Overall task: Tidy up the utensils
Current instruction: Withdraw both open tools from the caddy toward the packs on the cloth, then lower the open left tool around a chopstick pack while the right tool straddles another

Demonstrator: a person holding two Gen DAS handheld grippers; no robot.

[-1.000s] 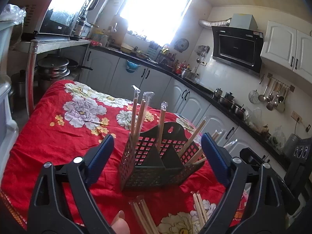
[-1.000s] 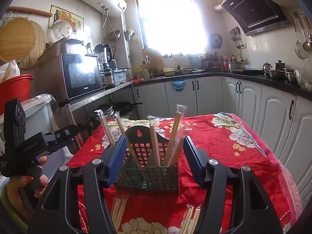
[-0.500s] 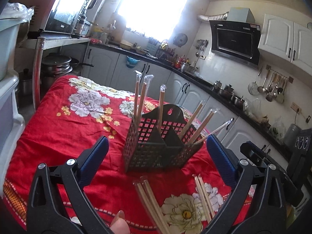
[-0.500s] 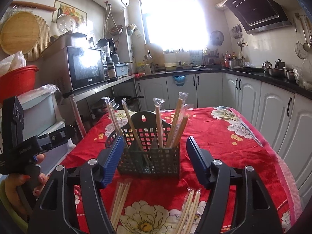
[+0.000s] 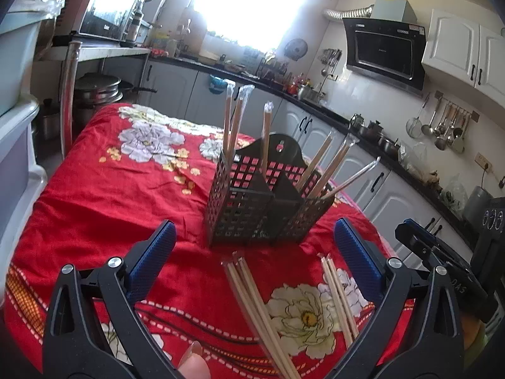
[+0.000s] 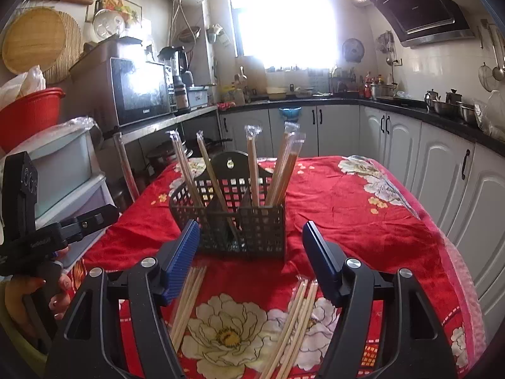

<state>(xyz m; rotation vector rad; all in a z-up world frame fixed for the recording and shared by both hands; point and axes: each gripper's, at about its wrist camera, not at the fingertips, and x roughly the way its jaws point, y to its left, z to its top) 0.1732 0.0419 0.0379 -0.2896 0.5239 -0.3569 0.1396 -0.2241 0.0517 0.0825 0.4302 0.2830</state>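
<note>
A black mesh utensil caddy [image 5: 268,202] stands on the red flowered tablecloth [image 5: 126,189], with several wrapped chopstick pairs upright in its compartments. Two bundles of wrapped chopsticks lie flat in front of it, one on the left [image 5: 255,309] and one on the right [image 5: 339,293]. My left gripper [image 5: 252,243] is open wide above the cloth, short of the caddy, with nothing between its blue pads. In the right wrist view the caddy [image 6: 243,218] is ahead of my right gripper [image 6: 251,237], which is open and empty above the two bundles [image 6: 187,300] [image 6: 293,322].
A person's hand [image 6: 31,290] holds the left gripper's handle at the table's left edge. Plastic drawers [image 6: 63,170] and a shelf with a microwave [image 6: 139,91] stand on the left. White cabinets [image 6: 442,170] run along the right. Pots [image 5: 98,85] sit under the shelf.
Both grippers have sunk and drawn back from the caddy, so the two flat bundles now lie in full view. The jaws of each have widened a little.
</note>
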